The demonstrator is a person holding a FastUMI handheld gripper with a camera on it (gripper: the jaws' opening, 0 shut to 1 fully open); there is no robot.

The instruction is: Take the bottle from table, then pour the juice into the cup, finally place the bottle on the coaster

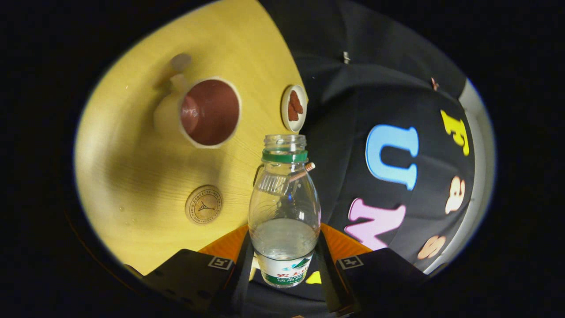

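My gripper (284,260) is shut on a clear plastic bottle (284,207), both fingers pressing its lower body. The bottle has no cap, a green neck ring and some clear liquid in its lower half. It is lifted above the wooden table (132,168) and the view is tilted. Beyond the bottle's mouth, to the left, stands a white cup (207,112) with a reddish-brown inside and a handle on its far side. A round wooden coaster (203,205) lies on the table left of the bottle, nearer to me than the cup.
A small white dish (294,107) holding reddish-brown pieces sits near the table's edge, just beyond the bottle's mouth. The booth's black cloth wall (353,110) rises to the right of the table.
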